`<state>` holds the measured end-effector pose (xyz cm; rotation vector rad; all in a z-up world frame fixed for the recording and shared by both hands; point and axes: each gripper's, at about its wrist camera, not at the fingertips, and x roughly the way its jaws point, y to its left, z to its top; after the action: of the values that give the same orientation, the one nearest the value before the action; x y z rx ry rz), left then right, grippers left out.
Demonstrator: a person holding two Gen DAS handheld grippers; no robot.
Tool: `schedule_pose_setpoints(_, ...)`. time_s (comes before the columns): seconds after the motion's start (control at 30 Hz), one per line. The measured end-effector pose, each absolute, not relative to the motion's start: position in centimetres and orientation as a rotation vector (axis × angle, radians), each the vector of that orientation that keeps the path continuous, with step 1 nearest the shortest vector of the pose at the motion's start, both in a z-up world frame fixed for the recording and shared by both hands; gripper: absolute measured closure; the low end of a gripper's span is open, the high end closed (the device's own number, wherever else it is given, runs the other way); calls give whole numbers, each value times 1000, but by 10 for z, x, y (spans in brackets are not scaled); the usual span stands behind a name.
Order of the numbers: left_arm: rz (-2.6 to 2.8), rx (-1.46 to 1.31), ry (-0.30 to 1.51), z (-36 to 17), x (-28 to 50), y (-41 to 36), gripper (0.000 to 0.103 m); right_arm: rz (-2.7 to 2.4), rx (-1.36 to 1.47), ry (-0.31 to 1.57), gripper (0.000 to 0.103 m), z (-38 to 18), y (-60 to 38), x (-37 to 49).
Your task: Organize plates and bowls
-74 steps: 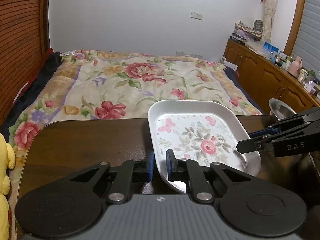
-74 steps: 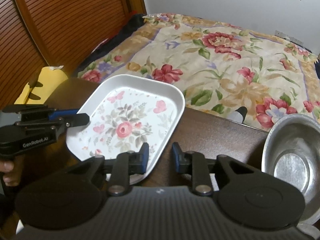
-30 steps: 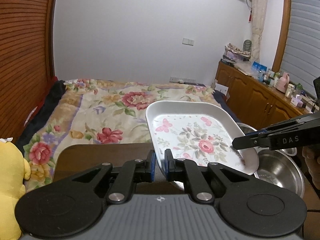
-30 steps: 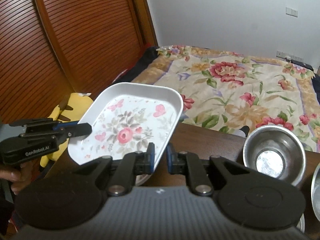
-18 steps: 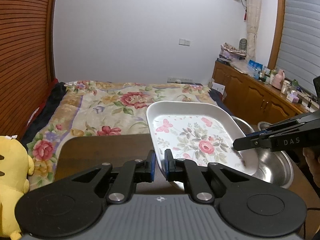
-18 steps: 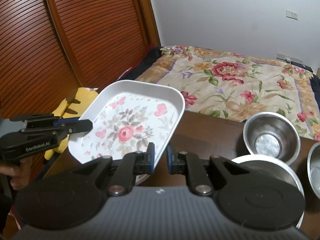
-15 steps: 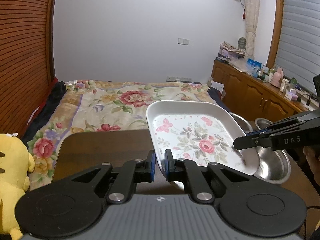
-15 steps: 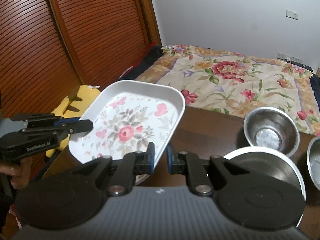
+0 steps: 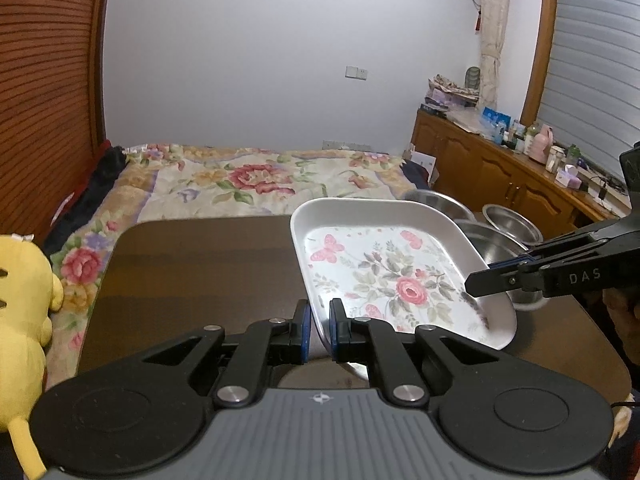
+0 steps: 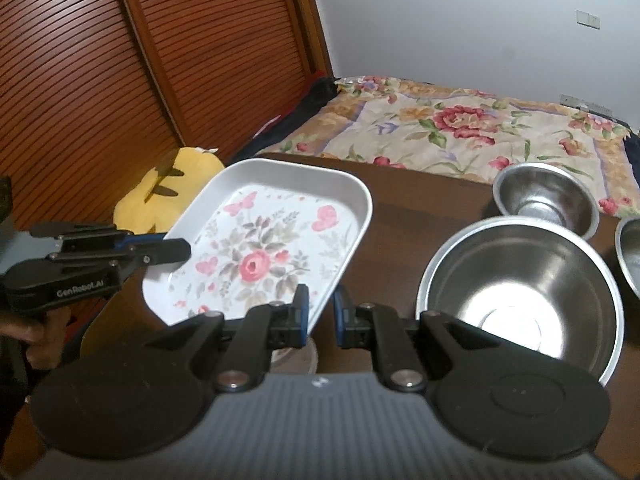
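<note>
A white rectangular plate with a rose and butterfly print (image 9: 384, 276) (image 10: 272, 252) hangs above the dark wooden table (image 9: 200, 264) (image 10: 420, 192). My left gripper (image 9: 319, 330) is shut on its near left rim, and it shows from the side in the right wrist view (image 10: 176, 250). My right gripper (image 10: 321, 312) is shut on the opposite rim, and its black fingers (image 9: 492, 280) show at the plate's right edge. A large steel bowl (image 10: 520, 292) stands right of the plate, with a smaller steel bowl (image 10: 544, 196) behind it and another bowl's edge (image 10: 630, 256) at the far right.
A yellow plush toy (image 9: 20, 312) (image 10: 172, 184) lies left of the table. A bed with a floral quilt (image 9: 248, 176) runs beyond the far edge. A slatted wooden wall (image 10: 120, 60) stands left, and a cluttered wooden cabinet (image 9: 500, 168) stands right. A hand (image 10: 36, 328) grips the left tool.
The plate, held by both grippers, has come lower and nearer over the table. The steel bowls now sit closer on its right side.
</note>
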<state>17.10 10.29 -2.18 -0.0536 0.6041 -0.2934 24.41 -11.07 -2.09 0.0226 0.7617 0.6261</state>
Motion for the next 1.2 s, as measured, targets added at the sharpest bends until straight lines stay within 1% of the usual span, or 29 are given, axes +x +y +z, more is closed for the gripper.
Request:
schedule_pose_setpoints(0.4, -296, -67, 626, -38, 142, 104, 92, 641, 37, 762, 88, -40, -110, 216)
schedule_pose_setpoints(0.77, -283, -39, 630, -47, 126, 101, 92, 633, 39, 722, 88, -51, -111, 198)
schedule_pose_setpoints(1.2, -258, -45, 647, -60, 116, 106, 92, 599, 109, 669, 88, -72, -109, 184)
